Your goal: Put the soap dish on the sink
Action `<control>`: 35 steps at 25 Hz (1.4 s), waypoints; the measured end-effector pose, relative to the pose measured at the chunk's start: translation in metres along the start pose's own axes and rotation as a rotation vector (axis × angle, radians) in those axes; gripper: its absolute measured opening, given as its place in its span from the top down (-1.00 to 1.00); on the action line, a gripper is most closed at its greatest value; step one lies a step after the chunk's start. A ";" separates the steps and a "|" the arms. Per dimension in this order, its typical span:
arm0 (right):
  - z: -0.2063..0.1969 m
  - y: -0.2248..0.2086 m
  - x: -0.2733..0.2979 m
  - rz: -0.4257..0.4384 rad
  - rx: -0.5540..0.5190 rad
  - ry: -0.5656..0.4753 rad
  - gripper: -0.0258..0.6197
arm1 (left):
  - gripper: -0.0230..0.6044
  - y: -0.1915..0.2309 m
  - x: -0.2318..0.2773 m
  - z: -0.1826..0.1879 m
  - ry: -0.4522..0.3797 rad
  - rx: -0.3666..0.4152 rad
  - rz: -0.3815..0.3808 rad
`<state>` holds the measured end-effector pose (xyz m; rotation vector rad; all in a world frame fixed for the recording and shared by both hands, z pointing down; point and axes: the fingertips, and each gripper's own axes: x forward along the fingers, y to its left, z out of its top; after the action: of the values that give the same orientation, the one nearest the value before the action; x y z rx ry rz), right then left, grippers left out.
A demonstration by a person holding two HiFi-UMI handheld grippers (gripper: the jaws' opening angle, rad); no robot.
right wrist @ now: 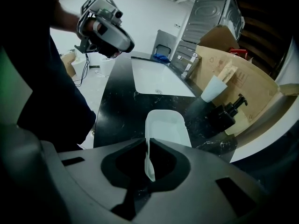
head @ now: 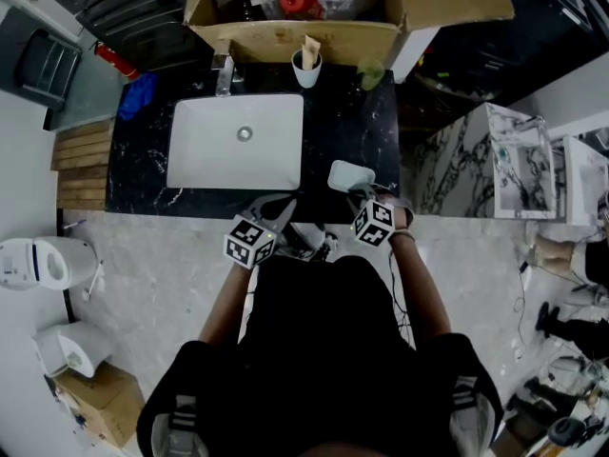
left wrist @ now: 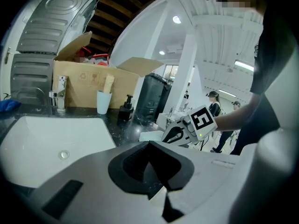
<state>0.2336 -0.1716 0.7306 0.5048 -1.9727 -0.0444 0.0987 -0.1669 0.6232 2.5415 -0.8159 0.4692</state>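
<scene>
Black marble counter point(head: 352, 131) seen from above, backed by an open cardboard box point(head: 285, 38) against its far edge. White rectangular sink basin point(head: 205, 146) set into the left part of the counter, chrome faucet point(head: 225, 74) behind it. White soap dish point(right wrist: 166, 125) over the dark stone just right of the basin, near the counter's front edge, long side pointing away from the holder; unclear whether resting on the stone or held just above it. White cup point(head: 306, 69) and black pump dispenser point(right wrist: 224, 115) standing farther back in front of the box. Right tongs point(right wrist: 148, 162) pinched on the near rim of the soap dish. Left tongs point(left wrist: 161, 190) closed with nothing between them, held at the front edge of the counter beside the basin's near right corner.
</scene>
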 end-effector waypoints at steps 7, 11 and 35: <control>0.002 -0.001 -0.015 -0.057 0.090 -0.069 0.87 | 0.93 -0.005 0.005 0.003 0.002 0.011 -0.026; -0.002 0.000 -0.024 -0.090 0.145 -0.104 0.89 | 0.93 -0.010 0.010 0.010 0.002 0.025 -0.047; -0.029 -0.012 -0.087 -0.208 0.562 -0.333 0.94 | 0.93 -0.039 0.036 0.016 0.046 0.092 -0.160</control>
<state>0.2943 -0.1452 0.6656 1.1265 -2.2455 0.3225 0.1533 -0.1631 0.6141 2.6437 -0.5806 0.5221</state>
